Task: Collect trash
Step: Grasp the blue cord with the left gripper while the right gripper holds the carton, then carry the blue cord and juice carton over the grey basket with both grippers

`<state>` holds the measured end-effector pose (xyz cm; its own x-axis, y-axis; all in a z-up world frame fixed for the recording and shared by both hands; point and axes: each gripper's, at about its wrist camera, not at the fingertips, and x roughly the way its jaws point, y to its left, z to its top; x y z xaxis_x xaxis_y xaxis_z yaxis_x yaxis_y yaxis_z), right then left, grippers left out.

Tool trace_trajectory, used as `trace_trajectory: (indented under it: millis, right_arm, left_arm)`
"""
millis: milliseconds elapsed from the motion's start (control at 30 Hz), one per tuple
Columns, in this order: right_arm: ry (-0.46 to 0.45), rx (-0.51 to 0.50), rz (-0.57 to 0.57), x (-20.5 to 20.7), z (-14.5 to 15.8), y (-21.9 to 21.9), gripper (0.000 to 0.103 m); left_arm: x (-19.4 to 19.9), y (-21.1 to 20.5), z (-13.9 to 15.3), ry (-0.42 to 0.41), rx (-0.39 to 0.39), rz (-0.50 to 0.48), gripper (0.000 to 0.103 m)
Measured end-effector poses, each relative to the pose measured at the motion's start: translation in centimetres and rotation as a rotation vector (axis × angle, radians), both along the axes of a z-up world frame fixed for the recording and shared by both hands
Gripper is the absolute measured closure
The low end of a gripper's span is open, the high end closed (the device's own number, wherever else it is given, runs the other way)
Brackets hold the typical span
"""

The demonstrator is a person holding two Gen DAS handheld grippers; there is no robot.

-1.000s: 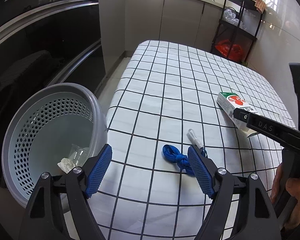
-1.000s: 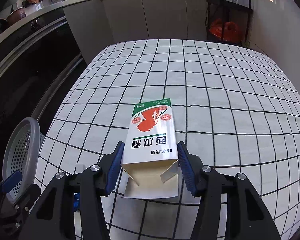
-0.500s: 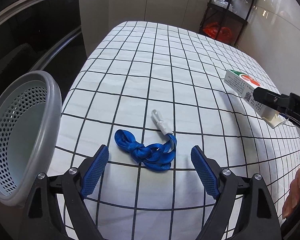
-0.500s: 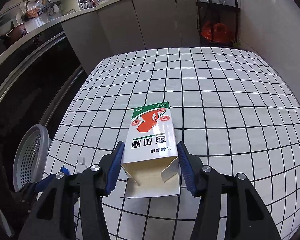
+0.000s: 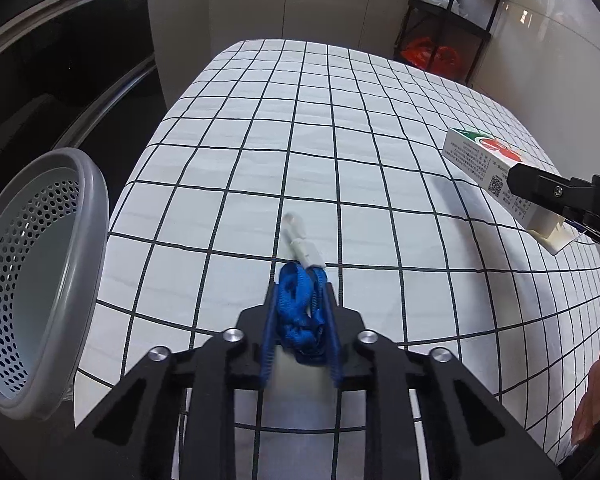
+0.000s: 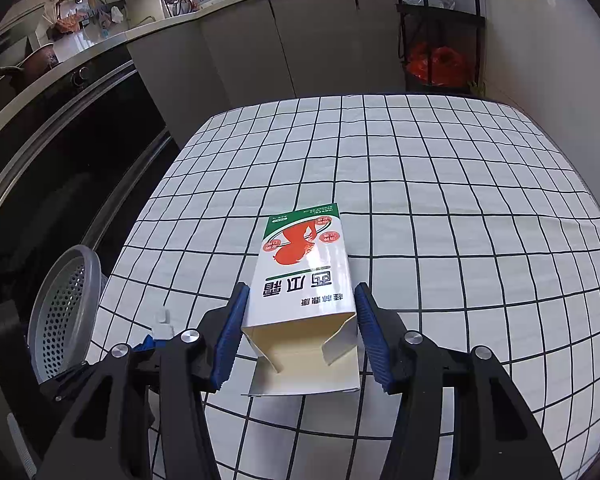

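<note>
The left gripper, jaws clamped on the blue strap, has the basket just to its left, nearer than the right gripper gripping the box.

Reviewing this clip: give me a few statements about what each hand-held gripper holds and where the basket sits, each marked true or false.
1. The left hand-held gripper is shut on the blue strap. True.
2. The right hand-held gripper is empty. False: it grips the carton by its sides.
3. The carton's near end is open. True.
4. The basket stands in the middle of the table. False: it sits off the table's left edge.
5. The strap is already in the basket. False: it is in the gripper, above the table.
</note>
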<state>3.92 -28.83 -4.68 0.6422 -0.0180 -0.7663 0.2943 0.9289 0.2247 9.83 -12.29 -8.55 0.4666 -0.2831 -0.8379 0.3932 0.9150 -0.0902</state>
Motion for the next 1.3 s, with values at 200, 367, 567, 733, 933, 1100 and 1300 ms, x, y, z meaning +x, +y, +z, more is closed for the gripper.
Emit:
trace_trajectory:
  millis: [200,367,567,733,933,1100,1300]
  right_arm:
    - [-0.01,0.001,0.014,0.0,0.2,0.5,0.051]
    - [-0.024,0.006,0.043,-0.3,0.5,1.5,0.051]
    - [-0.046,-0.008,0.112,-0.2,1.0,4.8,0.051]
    - [-0.059,-0.009,0.182,0.2,1.4,8.5,0.051]
    - [-0.094,-0.063,0.277,0.6,2.6,13.9,0.051]
    - [-0.115,-0.067,0.356,1.3,3.0,18.4,0.051]
    - [-0.11,-0.045,0.439,3.3,2.8,23.0,0.051]
  left_arm:
    - [-0.5,1.0,1.2,-0.039,-0.002,-0.002,0.086]
    - [-0.8,3.7,3.6,-0.111,-0.012,0.033,0.086]
    - [-0.5,8.1,5.5,-0.167,0.003,0.12,0.086]
    - [-0.3,12.4,6.5,-0.207,0.043,0.2,0.086]
    - [-0.2,17.3,6.6,-0.21,0.068,0.276,0.086]
    - [0.2,21.0,6.6,-0.206,0.077,0.333,0.086]
    - [0.9,24.5,6.4,-0.167,0.076,0.376,0.086]
